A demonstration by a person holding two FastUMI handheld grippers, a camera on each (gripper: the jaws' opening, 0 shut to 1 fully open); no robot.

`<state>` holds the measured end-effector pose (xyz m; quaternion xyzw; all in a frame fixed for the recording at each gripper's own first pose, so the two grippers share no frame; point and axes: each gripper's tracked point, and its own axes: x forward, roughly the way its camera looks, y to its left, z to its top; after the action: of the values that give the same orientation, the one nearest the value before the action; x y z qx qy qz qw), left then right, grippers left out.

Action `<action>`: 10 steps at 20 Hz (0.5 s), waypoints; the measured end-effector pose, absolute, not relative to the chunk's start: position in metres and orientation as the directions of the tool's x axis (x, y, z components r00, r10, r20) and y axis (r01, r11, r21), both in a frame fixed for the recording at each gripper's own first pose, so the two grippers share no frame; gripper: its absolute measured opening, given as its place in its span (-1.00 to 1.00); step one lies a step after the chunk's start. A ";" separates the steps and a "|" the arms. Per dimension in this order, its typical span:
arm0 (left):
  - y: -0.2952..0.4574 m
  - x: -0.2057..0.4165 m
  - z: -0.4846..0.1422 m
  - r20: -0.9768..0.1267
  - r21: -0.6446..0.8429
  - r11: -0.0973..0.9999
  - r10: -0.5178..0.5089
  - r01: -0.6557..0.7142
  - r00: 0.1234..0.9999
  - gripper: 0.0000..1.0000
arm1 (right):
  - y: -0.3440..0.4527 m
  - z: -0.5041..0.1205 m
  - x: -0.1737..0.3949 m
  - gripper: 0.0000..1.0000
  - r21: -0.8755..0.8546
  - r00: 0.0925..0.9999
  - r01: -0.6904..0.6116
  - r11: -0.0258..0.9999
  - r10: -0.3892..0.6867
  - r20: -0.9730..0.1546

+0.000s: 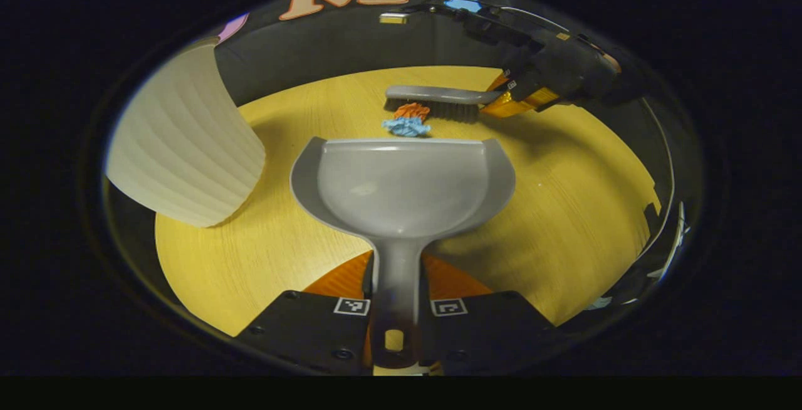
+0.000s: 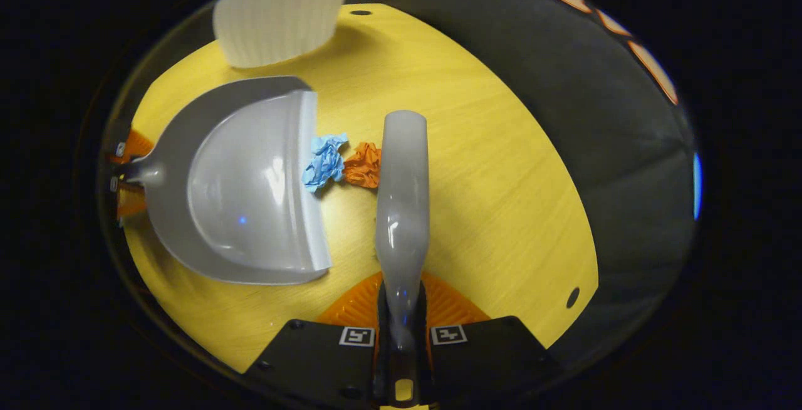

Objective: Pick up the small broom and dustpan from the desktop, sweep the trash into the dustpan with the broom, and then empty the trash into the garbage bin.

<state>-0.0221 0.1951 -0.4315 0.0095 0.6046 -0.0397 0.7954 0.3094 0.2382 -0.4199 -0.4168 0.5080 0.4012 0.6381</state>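
My left gripper [image 1: 396, 300] is shut on the handle of the grey dustpan [image 1: 401, 187], whose mouth rests on the yellow table facing away from me. Just past its lip lie a blue paper wad [image 1: 406, 126] and an orange paper wad [image 1: 411, 110]. Behind them the grey broom [image 1: 438, 101] stands bristles down, held by the other gripper [image 1: 523, 93]. In the right gripper view my right gripper [image 2: 401, 328] is shut on the broom handle [image 2: 401, 197]; the orange wad [image 2: 363, 164] touches the broom, the blue wad [image 2: 324, 160] lies at the lip of the dustpan [image 2: 244, 184].
A white ribbed garbage bin [image 1: 185, 140] stands on the table to the left of the dustpan, also at the top of the right gripper view as the bin [image 2: 282, 12]. The round yellow table [image 1: 564, 209] ends in a dark edge against the black cloth wall.
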 end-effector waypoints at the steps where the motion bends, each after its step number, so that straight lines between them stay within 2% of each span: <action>1: 0.196 -0.022 -0.431 -0.962 -0.036 0.996 -0.056 0.079 0.267 -0.55 | 0.242 -0.418 0.314 -0.68 -0.129 0.160 -0.961 0.246 0.112 -0.981; 3: 0.197 -0.023 -0.432 -0.960 -0.044 0.996 -0.065 0.082 0.273 -0.55 | 0.243 -0.417 0.318 -0.63 -0.101 0.119 -0.987 0.127 0.147 -0.982; 4: 0.198 -0.022 -0.433 -0.957 -0.045 0.995 -0.068 0.087 0.282 -0.56 | 0.246 -0.413 0.320 -0.63 -0.057 0.075 -0.991 0.118 0.157 -0.985; 6: 0.198 -0.022 -0.433 -0.952 -0.039 0.995 -0.066 0.093 0.300 -0.54 | 0.238 -0.409 0.332 -0.63 0.034 -0.004 -0.988 0.152 0.195 -0.981; 7: 0.198 -0.018 -0.432 -0.945 -0.036 0.995 -0.063 0.091 0.321 -0.57 | 0.236 -0.404 0.342 -0.62 0.051 0.000 -0.978 0.201 0.244 -0.970; 9: 0.197 -0.014 -0.430 -0.924 -0.023 0.997 -0.048 0.071 0.379 -0.56 | 0.238 -0.377 0.373 -0.61 0.054 0.105 -0.925 0.375 0.390 -0.915; 10: 0.198 -0.009 -0.426 -0.906 -0.009 0.999 -0.028 0.046 0.422 -0.57 | 0.225 -0.351 0.393 -0.62 0.018 0.251 -0.858 0.514 0.448 -0.858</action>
<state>-0.0086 0.1980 -0.4255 0.0088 0.5370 -0.0220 0.8432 0.3935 0.2247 -0.3508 -0.2365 0.4329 0.4326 0.7547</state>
